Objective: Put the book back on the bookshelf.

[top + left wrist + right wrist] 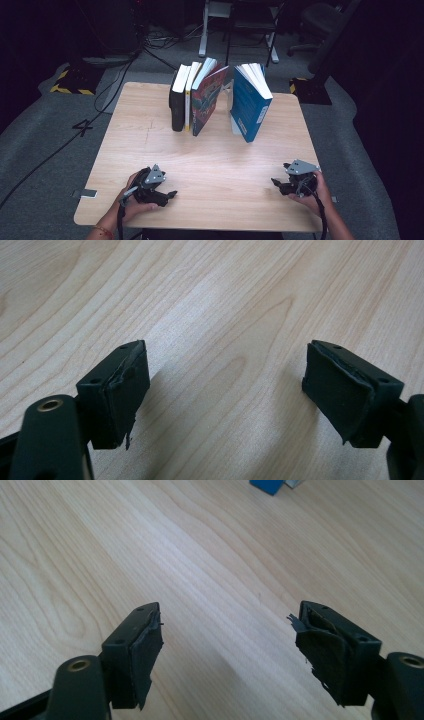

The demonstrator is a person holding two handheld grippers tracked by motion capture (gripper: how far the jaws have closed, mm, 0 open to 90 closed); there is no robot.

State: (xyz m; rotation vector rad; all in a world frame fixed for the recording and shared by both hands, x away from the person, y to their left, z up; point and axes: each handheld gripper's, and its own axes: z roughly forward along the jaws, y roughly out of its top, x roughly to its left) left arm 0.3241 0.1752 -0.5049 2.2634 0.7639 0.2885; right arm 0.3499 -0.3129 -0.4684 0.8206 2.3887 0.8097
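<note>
Books stand in a row at the far middle of the pale wooden table (150,150). From my remote station I read them in the high view as follows: a black-covered book (177,102) at the left end, a thin yellow-spined book (188,102) touching it, and a red-and-blue illustrated paperback (206,97) leaning against those two. A thick blue paperback (250,102) stands apart to the right, tilted, with a gap between it and the illustrated one.

Left gripper (170,195) rests near the front left edge, held in the left hand (131,202). In the left gripper view (222,390) I see its jaws spread wide over bare wood, holding nothing.

Right gripper (275,182) sits near the front right edge in the right hand (312,192). In the right gripper view (227,640) its jaws are likewise spread and empty, their worn black pads (327,657) frayed; the thick blue paperback's lower corner (267,486) appears at the top edge.
</note>
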